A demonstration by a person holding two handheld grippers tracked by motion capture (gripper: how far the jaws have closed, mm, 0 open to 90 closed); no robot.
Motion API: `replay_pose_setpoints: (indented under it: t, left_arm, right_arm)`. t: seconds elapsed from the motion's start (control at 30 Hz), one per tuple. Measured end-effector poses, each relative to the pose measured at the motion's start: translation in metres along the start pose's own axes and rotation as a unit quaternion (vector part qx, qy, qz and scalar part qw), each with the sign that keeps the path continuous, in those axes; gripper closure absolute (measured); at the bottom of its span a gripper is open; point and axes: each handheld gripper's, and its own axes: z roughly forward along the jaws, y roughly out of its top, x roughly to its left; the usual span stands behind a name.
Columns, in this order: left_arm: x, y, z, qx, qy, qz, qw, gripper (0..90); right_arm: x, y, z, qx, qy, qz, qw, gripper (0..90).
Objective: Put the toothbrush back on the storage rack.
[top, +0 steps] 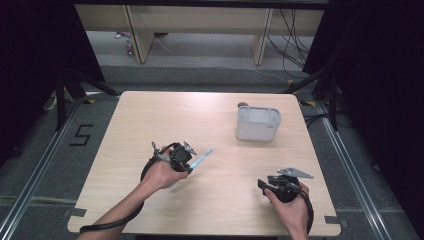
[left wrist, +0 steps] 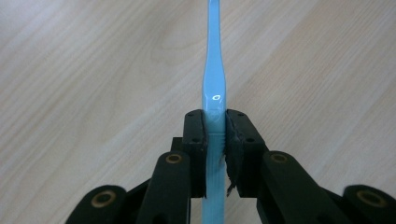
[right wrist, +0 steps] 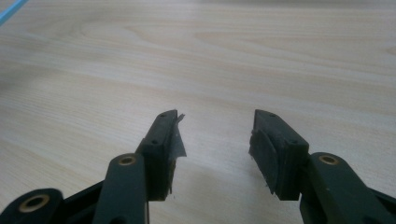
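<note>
High view: the only readable mark is a black "5" point(top: 81, 135) taped on the floor left of the tabletop point(top: 210, 205). A white-grey rectangular container point(top: 258, 123) stands toward the far right corner, well apart from both hands, with broad bare wood between them and along the near edge. The left tongs point(top: 186, 159) sit left of centre, the left hand point(top: 161, 175) angled in from the lower left, forearm slanting, cable looping behind. A light blue toothbrush point(top: 201, 159) sticks out of them, pointing right and away. The right tongs point(top: 263, 185) lie near the near-right edge, the right hand point(top: 290, 205) wrapped round the body, pointing left.

Left gripper view: the left tongs point(left wrist: 215, 135) are clamped on the toothbrush point(left wrist: 214, 70), both pads pressed against its handle, which runs straight ahead above the wood grain.

Right gripper view: the right tongs point(right wrist: 215, 135) stand wide apart with nothing between them, low above bare tabletop point(right wrist: 233, 56). A sliver of the toothbrush point(right wrist: 10, 12) crosses the top left corner.
</note>
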Motion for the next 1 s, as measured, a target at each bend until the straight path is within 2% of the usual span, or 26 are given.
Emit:
replay_pose_setpoints:
  t: [0.03, 0.07, 0.1, 0.13, 0.17, 0.2, 0.23, 0.3, 0.33, 0.37, 0.4, 0.43, 0.47, 0.53, 0.57, 0.6, 0.63, 0.67, 0.7, 0.73, 0.77, 0.87, 0.9, 0.93, 0.97, 1.0]
  left_arm:
    - [0.0, -0.001, -0.001, -0.008, 0.0, 0.0, 1.0, 78.1]
    - [0.0, -0.002, -0.002, -0.016, -0.001, 0.0, 0.9999, 78.1]
    - [0.0, -0.003, -0.002, -0.025, 0.0, -0.002, 0.9997, 78.1]
    - [0.001, -0.004, -0.003, -0.032, 0.003, -0.001, 0.9995, 78.2]
    - [0.001, -0.004, -0.004, -0.037, 0.002, -0.002, 0.9993, 78.2]
    - [0.001, -0.005, -0.005, -0.042, 0.002, -0.004, 0.9991, 78.2]
    - [0.002, -0.006, -0.006, -0.052, 0.003, -0.004, 0.9986, 78.1]
    - [0.002, -0.007, -0.006, -0.055, 0.0, -0.005, 0.9985, 78.2]
    - [0.003, -0.008, -0.006, -0.062, -0.004, -0.006, 0.998, 78.1]
    - [0.004, -0.009, -0.006, -0.07, -0.004, -0.007, 0.9975, 78.1]
    - [0.005, -0.009, -0.006, -0.072, -0.003, -0.007, 0.9973, 78.2]
    - [0.005, -0.01, -0.006, -0.08, -0.003, -0.01, 0.9967, 78.1]
    - [0.007, -0.011, -0.007, -0.083, -0.006, -0.01, 0.9965, 78.2]
    - [0.007, -0.013, -0.007, -0.112, 0.002, -0.018, 0.9936, 78.2]
    - [0.008, -0.015, -0.008, -0.118, 0.005, -0.018, 0.9928, 78.2]
    - [0.007, -0.016, -0.009, -0.121, 0.005, -0.03, 0.9922, 78.1]
    - [0.009, -0.017, -0.01, -0.128, 0.009, -0.02, 0.9915, 78.1]
    - [0.01, -0.018, -0.011, -0.135, 0.008, -0.018, 0.9907, 78.1]
    - [0.011, -0.02, -0.011, -0.156, 0.01, -0.013, 0.9876, 78.1]
    - [0.011, -0.02, -0.011, -0.156, 0.01, -0.013, 0.9876, 78.1]
    - [0.01, -0.021, -0.01, -0.168, 0.008, -0.016, 0.9855, 78.1]
    - [0.007, -0.024, -0.008, -0.191, 0.005, -0.02, 0.9814, 78.1]
    - [0.007, -0.025, -0.007, -0.194, 0.003, -0.017, 0.9809, 78.2]
    - [0.006, -0.025, -0.006, -0.197, 0.002, -0.015, 0.9804, 78.1]
    - [0.005, -0.026, -0.006, -0.204, 0.0, -0.012, 0.979, 78.2]
    - [0.005, -0.026, -0.007, -0.202, -0.002, -0.012, 0.9793, 78.2]
  right_arm:
    - [0.003, 0.0, 0.001, -0.001, 0.009, 0.017, 0.9998, 52.0]
    - [0.004, 0.0, 0.001, -0.002, 0.015, 0.019, 0.9997, 52.1]
    - [0.003, 0.0, 0.002, -0.012, 0.021, 0.011, 0.9997, 52.1]
    - [0.002, 0.001, 0.002, -0.016, 0.017, -0.003, 0.9997, 52.1]
    - [0.006, 0.0, 0.002, -0.015, 0.028, 0.012, 0.9994, 52.1]
    - [0.004, 0.001, 0.003, -0.02, 0.022, -0.012, 0.9995, 52.1]
    - [0.007, 0.001, 0.005, -0.022, 0.03, -0.012, 0.9992, 52.1]
    - [0.009, 0.001, 0.006, -0.026, 0.039, -0.011, 0.9988, 52.2]
    - [0.011, 0.001, 0.005, -0.022, 0.032, -0.009, 0.9992, 52.4]
    - [0.011, 0.001, 0.008, -0.033, 0.049, -0.014, 0.9981, 52.7]
    - [0.013, 0.002, 0.009, -0.04, 0.06, -0.009, 0.9973, 53.0]
    - [0.014, 0.003, 0.008, -0.041, 0.059, -0.022, 0.9972, 53.3]
    - [0.017, 0.003, 0.01, -0.044, 0.073, -0.016, 0.9962, 53.5]
    - [0.022, 0.004, 0.011, -0.053, 0.086, -0.01, 0.9948, 54.1]
    - [0.022, 0.006, 0.011, -0.06, 0.088, -0.027, 0.994, 54.4]
    - [0.023, 0.006, 0.012, -0.063, 0.087, -0.027, 0.9938, 54.6]
    - [0.027, 0.007, 0.013, -0.061, 0.1, -0.014, 0.993, 54.9]
    - [0.027, 0.008, 0.013, -0.068, 0.102, -0.028, 0.9921, 55.0]
    - [0.031, 0.009, 0.013, -0.066, 0.11, -0.02, 0.9915, 55.0]
    - [0.031, 0.009, 0.013, -0.066, 0.11, -0.02, 0.9915, 55.0]
    - [0.031, 0.012, 0.014, -0.074, 0.115, -0.023, 0.9904, 55.0]
    - [0.033, 0.014, 0.015, -0.078, 0.113, -0.025, 0.9902, 55.0]
    - [0.034, 0.015, 0.014, -0.079, 0.112, -0.026, 0.9903, 54.9]
    - [0.037, 0.015, 0.015, -0.076, 0.115, -0.015, 0.9903, 54.9]
    - [0.037, 0.017, 0.015, -0.082, 0.11, -0.029, 0.9901, 54.9]
    - [0.039, 0.018, 0.017, -0.085, 0.115, -0.029, 0.9893, 54.9]
